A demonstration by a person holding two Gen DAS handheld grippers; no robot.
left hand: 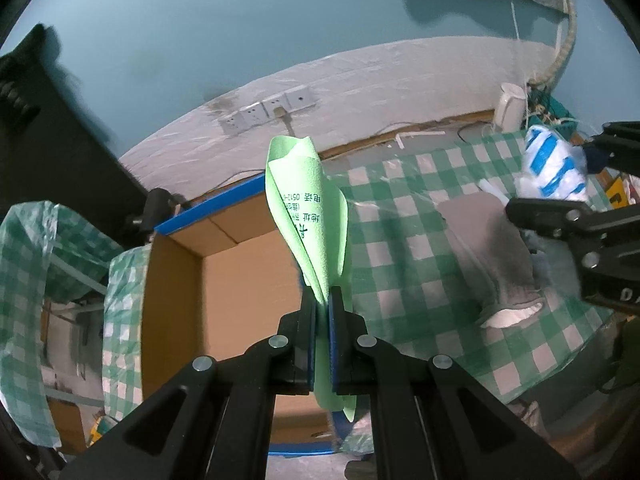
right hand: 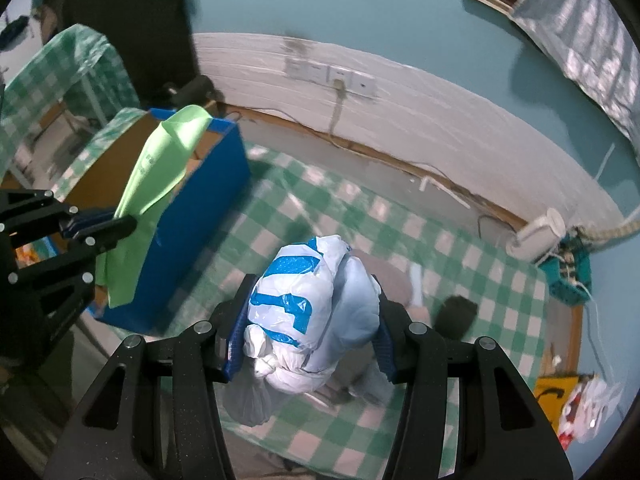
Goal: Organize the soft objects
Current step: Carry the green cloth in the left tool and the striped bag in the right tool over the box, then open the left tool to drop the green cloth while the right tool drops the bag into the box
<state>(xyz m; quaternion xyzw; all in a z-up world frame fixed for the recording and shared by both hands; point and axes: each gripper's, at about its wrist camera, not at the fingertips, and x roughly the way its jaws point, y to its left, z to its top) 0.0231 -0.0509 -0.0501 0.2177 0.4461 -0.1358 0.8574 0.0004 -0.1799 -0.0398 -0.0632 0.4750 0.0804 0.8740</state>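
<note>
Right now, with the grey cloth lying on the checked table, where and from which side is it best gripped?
Judging from the left wrist view, take the grey cloth at its raised pale folded edge nearest the camera, coming down from above. That fold stands up off the checked tablecloth, offering something to pinch; the rest lies flat. Both grippers are full now.

The printed dark lettering on the light green cloth (left hand: 308,216) is folded over and only partly legible. That cloth covers part of the blue-edged cardboard box (left hand: 240,276), whose near wall lies behind the left hand-held gripper (left hand: 322,312). The grey and white fabric (left hand: 492,256) on the table (left hand: 400,216) is blurred, so its kind cannot be told. The red and white bag (right hand: 588,408) is cut off at the picture's edge.
</note>
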